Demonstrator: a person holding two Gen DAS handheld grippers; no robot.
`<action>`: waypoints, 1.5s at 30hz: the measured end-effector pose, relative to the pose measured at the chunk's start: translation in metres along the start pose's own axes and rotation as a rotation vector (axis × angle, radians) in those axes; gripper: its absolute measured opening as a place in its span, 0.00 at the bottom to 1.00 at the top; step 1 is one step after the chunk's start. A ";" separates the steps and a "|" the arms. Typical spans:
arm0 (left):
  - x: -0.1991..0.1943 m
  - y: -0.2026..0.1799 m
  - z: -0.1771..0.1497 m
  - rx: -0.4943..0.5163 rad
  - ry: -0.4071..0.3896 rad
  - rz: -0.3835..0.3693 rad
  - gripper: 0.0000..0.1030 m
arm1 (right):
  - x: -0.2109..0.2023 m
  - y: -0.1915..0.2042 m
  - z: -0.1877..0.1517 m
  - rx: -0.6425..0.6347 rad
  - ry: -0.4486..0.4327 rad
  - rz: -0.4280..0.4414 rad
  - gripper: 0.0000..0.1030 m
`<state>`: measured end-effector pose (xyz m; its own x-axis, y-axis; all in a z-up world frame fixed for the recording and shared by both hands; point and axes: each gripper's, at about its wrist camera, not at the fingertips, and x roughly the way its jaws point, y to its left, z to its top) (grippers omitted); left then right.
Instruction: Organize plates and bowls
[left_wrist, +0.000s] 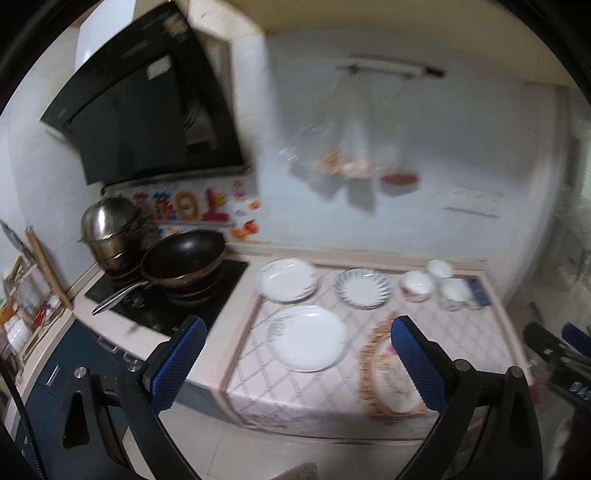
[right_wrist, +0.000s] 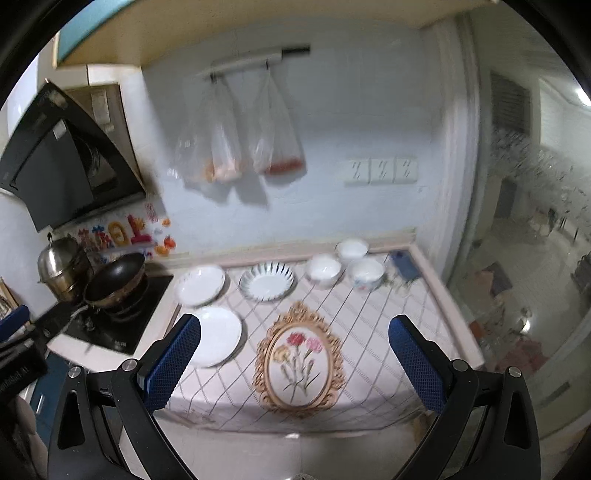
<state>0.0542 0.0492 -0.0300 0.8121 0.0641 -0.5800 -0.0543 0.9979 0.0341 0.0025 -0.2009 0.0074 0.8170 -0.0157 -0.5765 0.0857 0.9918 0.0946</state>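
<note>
Both grippers hang above the front edge of the counter, short of the crockery, and neither touches anything. The left gripper (left_wrist: 295, 363) has its fingers spread wide with nothing between them; the right gripper (right_wrist: 294, 360) is likewise wide and empty.

The controlling relation: the plain white plate (left_wrist: 307, 338) lies ahead of and below the left gripper, nearest the front edge. In the right wrist view the same plate sits beside the left finger, off to the left of centre, so I judge the left gripper the better placed to take it first. Being round, it offers no long axis; any point on the rim will serve.

Count on the patterned tablecloth (right_wrist: 373, 332):
- Plates, three: the plain white plate, a second white plate (left_wrist: 287, 279) behind it, and a blue-rimmed plate (left_wrist: 363, 288) beside that.
- Bowls, three: clustered at the back right (right_wrist: 341, 267), close together.
</note>
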 end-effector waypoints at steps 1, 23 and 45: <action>0.017 0.010 -0.001 -0.009 0.027 0.019 1.00 | 0.016 0.003 -0.001 0.010 0.034 0.027 1.00; 0.415 0.073 -0.081 -0.188 0.731 -0.079 0.72 | 0.493 0.057 -0.070 0.191 0.709 0.387 0.71; 0.432 0.037 -0.075 -0.083 0.784 -0.114 0.26 | 0.592 0.099 -0.097 0.082 0.852 0.450 0.12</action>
<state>0.3596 0.1137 -0.3406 0.1710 -0.0909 -0.9811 -0.0638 0.9926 -0.1031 0.4388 -0.0992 -0.4031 0.0983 0.4929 -0.8645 -0.0686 0.8700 0.4883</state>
